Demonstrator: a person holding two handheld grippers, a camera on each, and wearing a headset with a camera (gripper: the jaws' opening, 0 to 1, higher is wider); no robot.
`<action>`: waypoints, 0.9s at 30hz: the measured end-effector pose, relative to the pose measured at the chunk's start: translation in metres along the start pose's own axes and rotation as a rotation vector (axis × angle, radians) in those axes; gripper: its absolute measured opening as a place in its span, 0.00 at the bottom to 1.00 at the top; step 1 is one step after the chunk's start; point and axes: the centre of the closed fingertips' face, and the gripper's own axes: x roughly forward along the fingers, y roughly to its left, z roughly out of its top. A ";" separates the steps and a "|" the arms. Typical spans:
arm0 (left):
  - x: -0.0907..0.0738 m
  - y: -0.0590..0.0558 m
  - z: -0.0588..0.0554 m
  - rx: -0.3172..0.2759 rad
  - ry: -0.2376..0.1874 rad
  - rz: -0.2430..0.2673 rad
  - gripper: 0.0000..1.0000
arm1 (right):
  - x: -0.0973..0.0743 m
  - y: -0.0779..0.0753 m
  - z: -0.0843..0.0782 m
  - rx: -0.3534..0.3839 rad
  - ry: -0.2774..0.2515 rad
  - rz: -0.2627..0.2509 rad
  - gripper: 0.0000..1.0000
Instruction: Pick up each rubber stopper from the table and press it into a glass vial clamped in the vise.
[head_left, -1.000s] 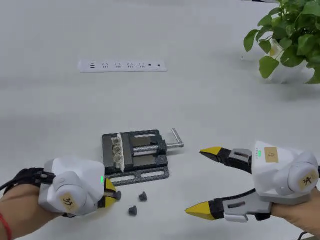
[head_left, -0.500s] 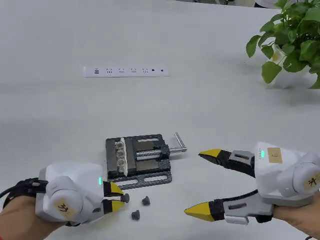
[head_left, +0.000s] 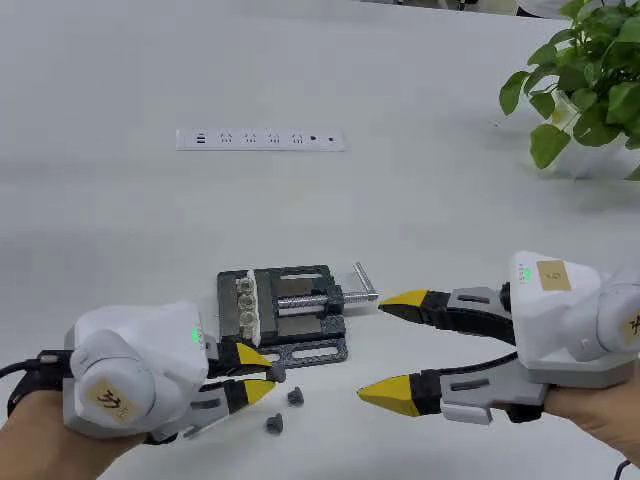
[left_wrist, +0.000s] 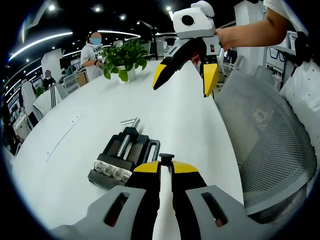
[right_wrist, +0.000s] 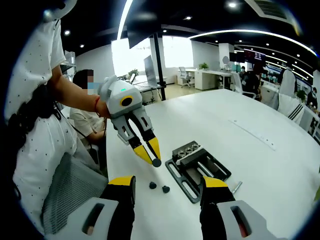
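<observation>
White tabletop (head_left: 450, 200): black metal vise (head_left: 300, 282) approx centre; two dark rubber stoppers (head_left: 296, 397) at its 6 o'clock; white power strip (head_left: 260, 140) at 12; potted green plant (head_left: 585, 95) at 2.

smooth matt worktop (head_left: 120, 220); matt black metal vise (head_left: 298, 274) with a shiny steel screw (head_left: 298, 297); clear glass vials (head_left: 246, 303); dull rubber stoppers (head_left: 273, 424); smooth plastic shells on left claw (head_left: 268, 379) and right claw (head_left: 370, 349).

Left gripper (left_wrist: 166, 167) pinching rubber stopper (left_wrist: 166, 158); vise (left_wrist: 134, 148) with vials (left_wrist: 107, 169) beyond; right gripper (left_wrist: 184, 88) spread wide.
</observation>
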 end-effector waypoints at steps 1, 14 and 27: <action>-0.001 0.000 0.002 0.001 -0.005 0.002 0.04 | 0.000 0.002 0.001 0.013 0.008 0.009 0.46; -0.006 -0.011 0.027 -0.006 -0.069 0.009 0.04 | 0.018 0.024 0.014 -0.036 0.023 0.098 0.22; -0.007 -0.024 0.043 -0.005 -0.107 -0.004 0.04 | 0.029 0.036 0.014 -0.100 0.054 0.140 0.15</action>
